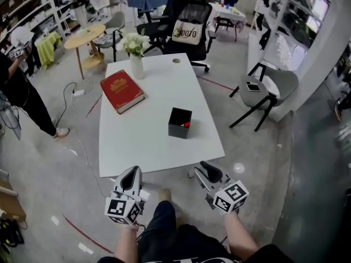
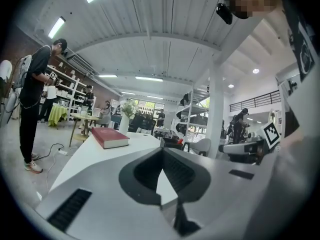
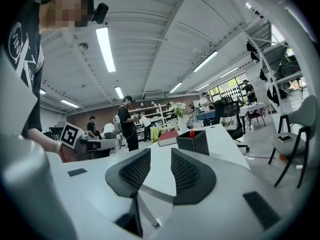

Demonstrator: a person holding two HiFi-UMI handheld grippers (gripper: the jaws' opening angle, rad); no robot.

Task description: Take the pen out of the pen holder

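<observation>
A black square pen holder (image 1: pixel 180 123) stands on the white table (image 1: pixel 142 141), right of centre, with the red tip of a pen (image 1: pixel 186 125) showing inside it. The holder (image 3: pixel 194 141) and pen tip (image 3: pixel 191 133) lie straight ahead in the right gripper view. In the left gripper view the holder (image 2: pixel 171 143) peeks over the jaws. Both grippers hover off the table's near edge, well short of the holder. My left gripper (image 1: pixel 131 171) (image 2: pixel 162 151) has its tips touching and holds nothing. My right gripper (image 1: pixel 204 167) (image 3: pixel 160 156) shows a narrow gap and is empty.
A red book (image 1: pixel 122 91) lies at the table's left and a vase of white flowers (image 1: pixel 136 64) stands behind it. Black office chairs (image 1: pixel 189 23) sit beyond the far edge, a grey chair (image 1: pixel 269 86) to the right. A person (image 1: pixel 16 92) stands at far left.
</observation>
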